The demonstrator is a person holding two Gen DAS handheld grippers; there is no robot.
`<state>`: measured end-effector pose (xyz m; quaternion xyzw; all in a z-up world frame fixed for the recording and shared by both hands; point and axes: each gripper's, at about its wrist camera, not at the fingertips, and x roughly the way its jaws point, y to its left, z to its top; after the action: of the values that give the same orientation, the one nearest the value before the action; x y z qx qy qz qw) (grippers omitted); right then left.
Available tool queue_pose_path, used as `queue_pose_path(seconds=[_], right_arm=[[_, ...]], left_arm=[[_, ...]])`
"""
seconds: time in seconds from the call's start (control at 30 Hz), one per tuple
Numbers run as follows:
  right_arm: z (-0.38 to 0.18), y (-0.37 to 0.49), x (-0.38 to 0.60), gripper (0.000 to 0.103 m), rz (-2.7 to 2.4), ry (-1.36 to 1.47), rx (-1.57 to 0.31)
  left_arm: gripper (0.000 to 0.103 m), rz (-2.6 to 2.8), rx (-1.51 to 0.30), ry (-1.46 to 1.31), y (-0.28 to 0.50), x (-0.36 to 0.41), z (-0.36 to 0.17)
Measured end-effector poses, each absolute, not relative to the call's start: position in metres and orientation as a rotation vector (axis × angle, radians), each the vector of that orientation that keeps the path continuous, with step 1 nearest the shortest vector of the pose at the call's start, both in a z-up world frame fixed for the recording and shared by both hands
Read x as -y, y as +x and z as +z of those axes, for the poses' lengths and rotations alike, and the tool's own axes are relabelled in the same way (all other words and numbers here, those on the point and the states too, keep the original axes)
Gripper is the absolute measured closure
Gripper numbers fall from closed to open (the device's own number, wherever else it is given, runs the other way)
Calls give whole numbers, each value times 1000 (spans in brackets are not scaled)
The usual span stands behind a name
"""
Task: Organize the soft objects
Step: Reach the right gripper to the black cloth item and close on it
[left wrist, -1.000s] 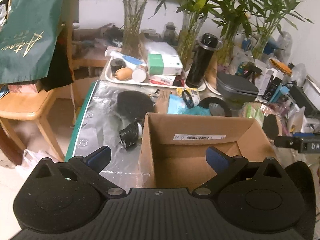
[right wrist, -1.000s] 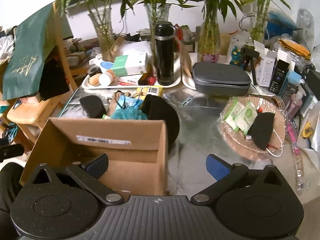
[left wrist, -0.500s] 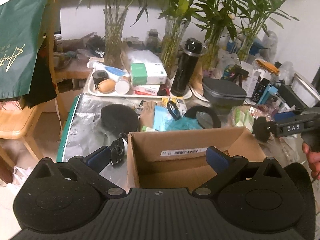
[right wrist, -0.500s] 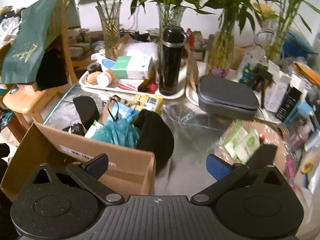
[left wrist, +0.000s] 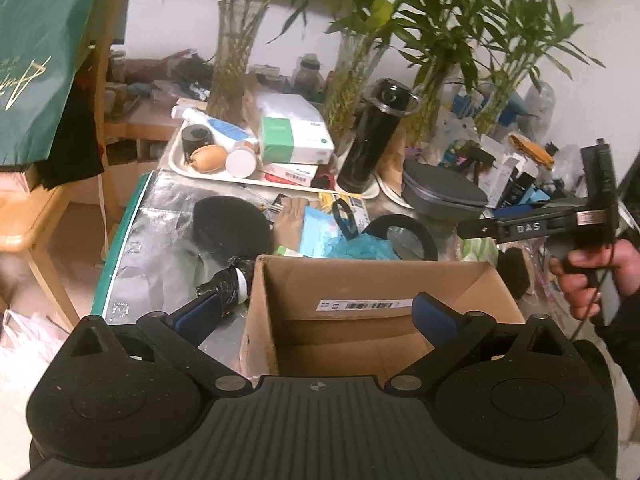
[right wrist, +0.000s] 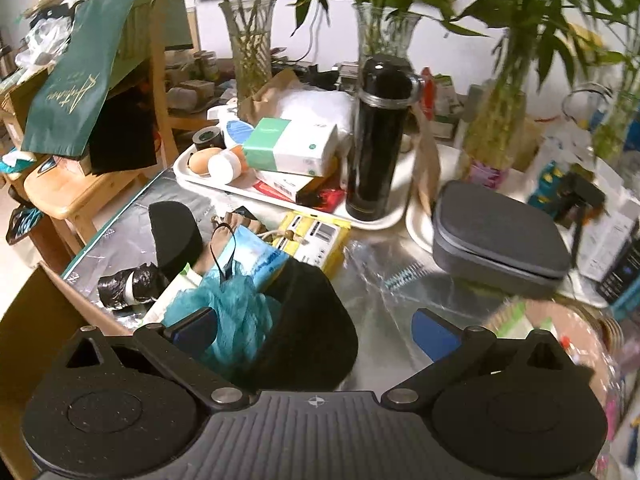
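An open, empty cardboard box (left wrist: 372,312) stands on the foil-covered table, right in front of my left gripper (left wrist: 316,314), which is open and empty. Behind the box lie a teal mesh sponge (left wrist: 360,246), a black cap (left wrist: 230,226) and a black-wrapped roll (left wrist: 224,282). My right gripper (right wrist: 316,330) is open and empty, hovering above the teal sponge (right wrist: 236,316) and a black cap (right wrist: 316,320). The box corner (right wrist: 36,320) shows at its left. The right gripper also shows in the left wrist view (left wrist: 536,226), held by a hand.
A white tray (right wrist: 276,198) with boxes, an egg and a black flask (right wrist: 378,136) stands behind. A grey case (right wrist: 496,232) sits right. Vases of bamboo (right wrist: 248,48) line the back. A wooden chair with a green bag (left wrist: 36,56) stands left.
The right gripper has moved forward and left, from beside the box to above the teal sponge and black cap. The left gripper has drawn back a little and stays over the box.
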<state>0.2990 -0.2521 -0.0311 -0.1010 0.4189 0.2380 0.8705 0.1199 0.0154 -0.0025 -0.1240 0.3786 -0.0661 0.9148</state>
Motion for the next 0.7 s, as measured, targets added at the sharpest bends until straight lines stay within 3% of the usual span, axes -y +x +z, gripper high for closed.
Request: queue_pose_path(seconds=[0.13,0.43,0.6,0.7], right_arm=[[-46,316,237,9,532,-270,-886],[-85,356,203,18,561,-374,-980],[-106,365,184,41,556,-503,-1036],[-113,368,180,60,514,-556,-1039]], left_arm=[[0,-136,-789,-261,121,-19,-7],[0,-166,-777,-279,120,-23,-13],[0,-174,-761,-297,118,-24,-14],[0,-189,-754,-302,118,-24,-14]])
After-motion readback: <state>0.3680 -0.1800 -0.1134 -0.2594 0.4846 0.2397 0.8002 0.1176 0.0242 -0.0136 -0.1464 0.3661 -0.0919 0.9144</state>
